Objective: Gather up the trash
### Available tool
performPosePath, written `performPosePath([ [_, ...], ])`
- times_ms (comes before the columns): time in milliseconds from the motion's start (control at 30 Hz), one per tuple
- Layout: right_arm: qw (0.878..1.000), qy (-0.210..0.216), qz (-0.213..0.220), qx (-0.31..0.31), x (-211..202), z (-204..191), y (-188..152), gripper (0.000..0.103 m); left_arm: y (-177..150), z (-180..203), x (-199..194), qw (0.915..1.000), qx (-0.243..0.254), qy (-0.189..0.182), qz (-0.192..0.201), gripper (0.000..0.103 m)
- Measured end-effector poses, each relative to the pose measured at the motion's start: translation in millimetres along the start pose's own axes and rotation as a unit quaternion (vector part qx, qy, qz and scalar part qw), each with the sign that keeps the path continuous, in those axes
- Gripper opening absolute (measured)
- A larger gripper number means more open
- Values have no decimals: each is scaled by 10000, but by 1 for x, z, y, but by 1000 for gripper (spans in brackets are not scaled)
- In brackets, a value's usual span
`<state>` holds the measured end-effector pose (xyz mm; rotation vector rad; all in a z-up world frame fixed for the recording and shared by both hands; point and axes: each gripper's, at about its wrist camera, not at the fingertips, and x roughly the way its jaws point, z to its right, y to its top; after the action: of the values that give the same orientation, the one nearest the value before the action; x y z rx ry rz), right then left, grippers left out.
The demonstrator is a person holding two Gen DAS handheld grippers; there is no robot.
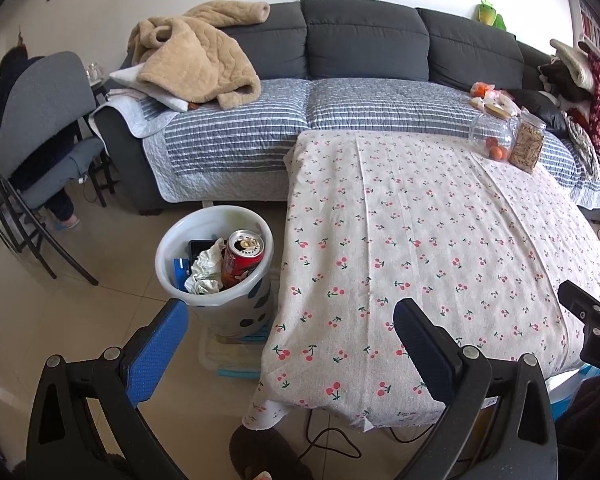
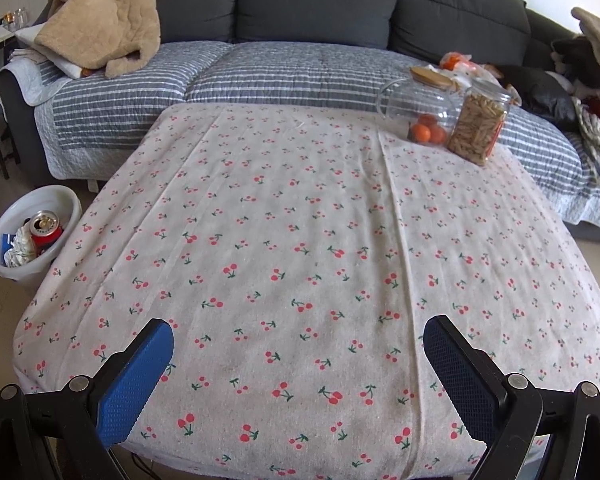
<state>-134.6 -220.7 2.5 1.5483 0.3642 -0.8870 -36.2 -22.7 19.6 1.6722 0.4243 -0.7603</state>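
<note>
L gripper [image 1: 288, 320] & R gripper [image 2: 298, 340] both hanging spread, empty. Red can [image 1: 242, 260] sitting in bin [image 1: 168, 240]: light, dentable, slick — pinch mid-wall. Crumpled paper [image 1: 206, 270] soft.

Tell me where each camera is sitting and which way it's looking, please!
Left wrist view: sits on the left gripper, off the table's near left corner, looking across the white bin and cherry tablecloth to the sofa; its own two open fingers show, plus part of the right gripper at the right edge.
Right wrist view: sits on the right gripper, at the table's near edge, looking straight over the tablecloth to the sofa; only its open fingers show.
Both share the bin, red can, two jars and tan blanket.
</note>
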Motion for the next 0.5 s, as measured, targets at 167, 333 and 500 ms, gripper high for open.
performPosePath([
  [167,10000,-3,-22,6,1,0,0,103,0,-2,1,10000,-38,-13,-26,103],
  [333,10000,-33,-27,8,1,0,0,103,0,-2,1,10000,-47,-5,-37,103],
  [500,10000,-32,-33,23,2,0,-1,103,-1,-4,1,10000,-68,22,-42,103],
])
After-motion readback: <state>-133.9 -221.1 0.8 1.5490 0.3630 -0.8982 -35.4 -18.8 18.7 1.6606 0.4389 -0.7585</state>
